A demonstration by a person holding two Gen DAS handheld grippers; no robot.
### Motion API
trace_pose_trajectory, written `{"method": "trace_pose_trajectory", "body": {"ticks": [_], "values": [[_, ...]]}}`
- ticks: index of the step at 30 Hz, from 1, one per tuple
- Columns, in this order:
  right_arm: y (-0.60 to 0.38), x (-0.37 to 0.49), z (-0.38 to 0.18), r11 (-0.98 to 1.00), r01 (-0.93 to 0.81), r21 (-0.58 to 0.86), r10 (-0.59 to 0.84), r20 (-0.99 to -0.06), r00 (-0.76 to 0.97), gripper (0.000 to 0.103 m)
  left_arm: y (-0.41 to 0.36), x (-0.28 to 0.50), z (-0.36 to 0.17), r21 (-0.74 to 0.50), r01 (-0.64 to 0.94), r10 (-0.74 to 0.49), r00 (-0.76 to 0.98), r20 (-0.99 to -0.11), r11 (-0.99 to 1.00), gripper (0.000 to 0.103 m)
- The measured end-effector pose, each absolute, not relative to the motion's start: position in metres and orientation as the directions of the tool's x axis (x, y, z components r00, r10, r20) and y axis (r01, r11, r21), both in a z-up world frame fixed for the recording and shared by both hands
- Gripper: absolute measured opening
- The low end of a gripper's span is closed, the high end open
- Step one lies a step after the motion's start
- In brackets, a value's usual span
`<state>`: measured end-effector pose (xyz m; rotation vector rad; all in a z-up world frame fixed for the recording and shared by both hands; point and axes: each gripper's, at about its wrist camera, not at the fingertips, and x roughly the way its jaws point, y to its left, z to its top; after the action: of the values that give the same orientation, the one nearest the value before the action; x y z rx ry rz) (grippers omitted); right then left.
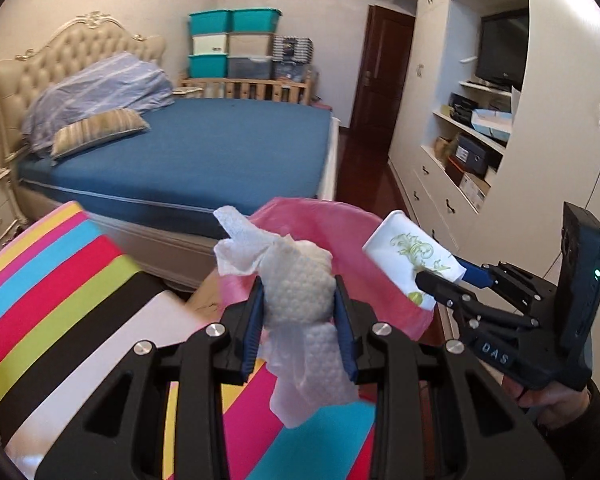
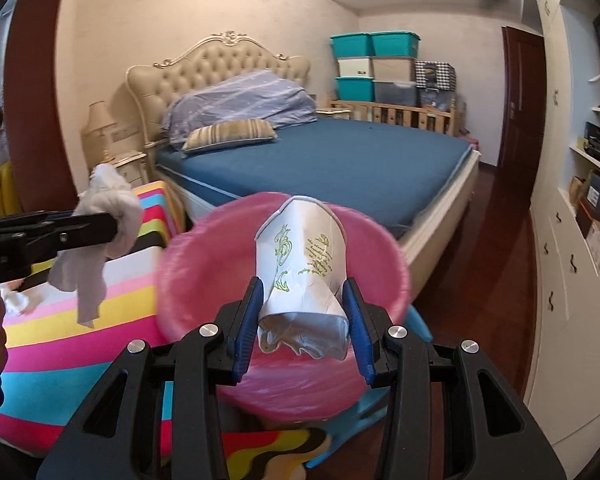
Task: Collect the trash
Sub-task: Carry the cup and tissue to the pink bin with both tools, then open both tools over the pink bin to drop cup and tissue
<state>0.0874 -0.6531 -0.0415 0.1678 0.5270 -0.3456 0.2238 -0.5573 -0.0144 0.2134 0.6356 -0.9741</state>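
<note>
Right wrist view: a squashed paper cup is pinched by the right gripper over the pink bin.
Left gripper: a tissue wad is pinched.
Left to do: both are not yet dropped in.

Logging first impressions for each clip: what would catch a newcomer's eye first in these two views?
Most striking is the pink-lined bin in the centre foreground, with both grippers carrying trash at it. The right gripper is shut on a crushed white paper cup with green print, held over the bin's mouth. The left gripper clamps a wad of white tissue at the bin's near side, above the bright striped cloth.
</note>
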Motion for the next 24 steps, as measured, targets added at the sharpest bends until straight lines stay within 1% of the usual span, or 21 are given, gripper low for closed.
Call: {"method": "trace_pose_trajectory", "body": {"ticks": [3, 5, 6, 8, 9, 11, 12, 13, 14, 17, 19, 22, 24], "values": [[-0.665, 0.087, -0.045, 0.925, 0.371, 0.083, -0.277, -0.521, 0.807, 0.041, -0.595, 0.239, -0.022, -0.142, 0.825, -0.709, 0.367, -0.603, 0.547, 0.033], [-0.671, 0.088, -0.047, 0.925, 0.370, 0.090, -0.273, -0.522, 0.808, 0.041, -0.613, 0.247, -0.028, -0.184, 0.826, -0.725, 0.332, -0.604, 0.532, 0.037], [-0.678, 0.087, -0.048, 0.926, 0.364, 0.098, -0.265, -0.518, 0.813, 0.042, -0.616, 0.250, -0.031, -0.195, 0.825, -0.728, 0.325, -0.604, 0.530, 0.040], [-0.685, 0.090, -0.046, 0.930, 0.353, 0.102, -0.257, -0.506, 0.823, 0.043, -0.620, 0.257, -0.034, -0.207, 0.815, -0.725, 0.328, -0.605, 0.542, 0.068], [-0.685, 0.093, -0.045, 0.928, 0.359, 0.095, -0.265, -0.508, 0.819, 0.047, -0.619, 0.261, -0.034, -0.203, 0.797, -0.715, 0.358, -0.600, 0.569, 0.071], [-0.682, 0.094, -0.040, 0.927, 0.359, 0.109, -0.260, -0.501, 0.825, 0.049, -0.604, 0.263, -0.032, -0.194, 0.772, -0.700, 0.401, -0.591, 0.605, 0.081], [-0.680, 0.092, -0.037, 0.927, 0.356, 0.116, -0.258, -0.490, 0.833, 0.057, -0.594, 0.265, -0.030, -0.191, 0.761, -0.694, 0.418, -0.586, 0.620, 0.083], [-0.676, 0.092, -0.033, 0.926, 0.359, 0.114, -0.264, -0.484, 0.834, 0.065, -0.586, 0.267, -0.028, -0.188, 0.752, -0.689, 0.435, -0.579, 0.632, 0.088], [-0.672, 0.089, -0.030, 0.924, 0.366, 0.110, -0.275, -0.474, 0.837, 0.065, -0.580, 0.267, -0.026, -0.179, 0.742, -0.681, 0.453, -0.576, 0.646, 0.093], [-0.655, 0.082, -0.024, 0.927, 0.360, 0.106, -0.273, -0.465, 0.842, 0.065, -0.543, 0.258, -0.018, -0.111, 0.711, -0.639, 0.538, -0.550, 0.694, 0.098], [-0.641, 0.078, -0.022, 0.929, 0.355, 0.101, -0.271, -0.469, 0.841, 0.065, -0.506, 0.248, -0.016, -0.072, 0.680, -0.604, 0.591, -0.535, 0.730, 0.098], [-0.623, 0.077, -0.019, 0.939, 0.325, 0.113, -0.236, -0.476, 0.847, 0.066, -0.450, 0.236, -0.019, -0.075, 0.636, -0.572, 0.629, -0.526, 0.768, 0.098], [-0.597, 0.078, -0.021, 0.954, 0.283, 0.102, -0.201, -0.483, 0.852, 0.071, -0.418, 0.228, -0.022, -0.098, 0.607, -0.554, 0.632, -0.542, 0.789, 0.098]]}}
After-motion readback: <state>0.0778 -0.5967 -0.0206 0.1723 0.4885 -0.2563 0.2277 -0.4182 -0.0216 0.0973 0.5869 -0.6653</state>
